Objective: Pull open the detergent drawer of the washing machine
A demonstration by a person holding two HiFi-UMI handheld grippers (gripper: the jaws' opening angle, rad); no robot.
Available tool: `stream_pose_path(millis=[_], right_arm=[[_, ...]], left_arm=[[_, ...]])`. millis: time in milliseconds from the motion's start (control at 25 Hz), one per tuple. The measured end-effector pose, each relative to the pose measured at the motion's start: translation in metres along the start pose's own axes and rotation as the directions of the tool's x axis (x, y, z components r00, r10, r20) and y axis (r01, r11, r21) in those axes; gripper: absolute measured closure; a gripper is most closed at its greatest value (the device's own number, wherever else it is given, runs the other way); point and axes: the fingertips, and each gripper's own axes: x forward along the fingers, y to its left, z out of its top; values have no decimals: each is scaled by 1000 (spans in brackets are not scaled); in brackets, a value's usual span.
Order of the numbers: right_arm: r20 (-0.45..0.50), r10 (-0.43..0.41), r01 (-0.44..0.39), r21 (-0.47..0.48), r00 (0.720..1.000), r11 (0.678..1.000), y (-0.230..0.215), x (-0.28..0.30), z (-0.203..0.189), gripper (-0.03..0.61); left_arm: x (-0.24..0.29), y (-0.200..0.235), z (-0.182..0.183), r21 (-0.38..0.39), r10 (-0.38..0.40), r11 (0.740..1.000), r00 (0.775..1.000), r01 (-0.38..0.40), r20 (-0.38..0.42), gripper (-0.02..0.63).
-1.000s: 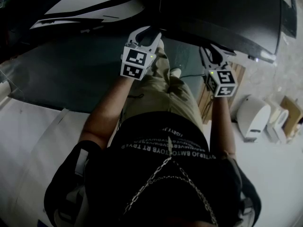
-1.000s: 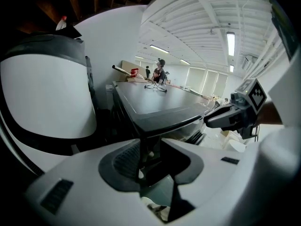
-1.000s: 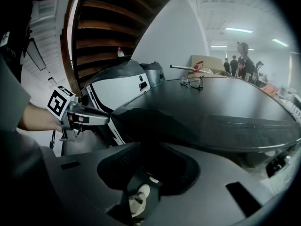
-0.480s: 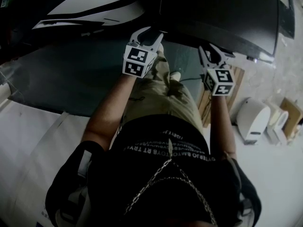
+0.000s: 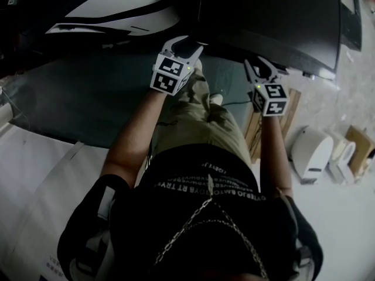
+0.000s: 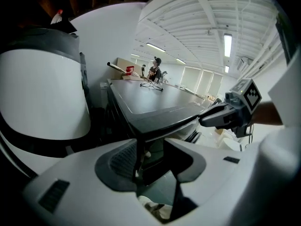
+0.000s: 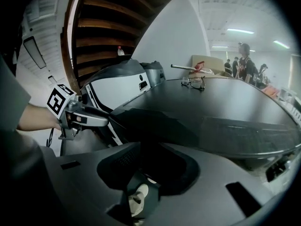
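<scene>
Honestly, I can't pick out the detergent drawer as a separate part; I judge it sits along the washing machine's dark front lip, just at my left claw's tips. Those jaws have just been opening wide and grip nothing. My right claw hangs nearby, open and empty, probably leaving 1 hand to pull.

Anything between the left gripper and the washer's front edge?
Nothing visible. The left gripper, whose jaws have just been opening with nothing gripped, sits at the washing machine's dark front edge. The drawer itself cannot be made out.
</scene>
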Motion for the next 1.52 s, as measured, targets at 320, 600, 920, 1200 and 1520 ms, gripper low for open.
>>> stream_pose_path(millis=[320, 600, 920, 1200, 1520], right_arm=[[-7, -35, 35, 19, 999, 999, -3, -1, -6, 485], [-15, -20, 20, 38, 1000, 999, 6, -12, -17, 485], [-37, -5, 6, 38, 999, 999, 17, -24, -31, 488], [-47, 6, -5, 29, 999, 1000, 22, -31, -45, 497], [-65, 12, -11, 22, 998, 1000, 32, -41, -54, 502]], left_arm=[[-2, -12, -5, -41, 28, 999, 1000, -28, 3, 443], [-12, -19, -15, -42, 43, 998, 999, -44, -12, 445], [-23, -30, -29, -49, 48, 998, 999, -49, -20, 446], [-32, -39, -40, -58, 54, 997, 998, -55, -22, 447], [-41, -50, -52, -56, 59, 997, 998, -60, -25, 447]])
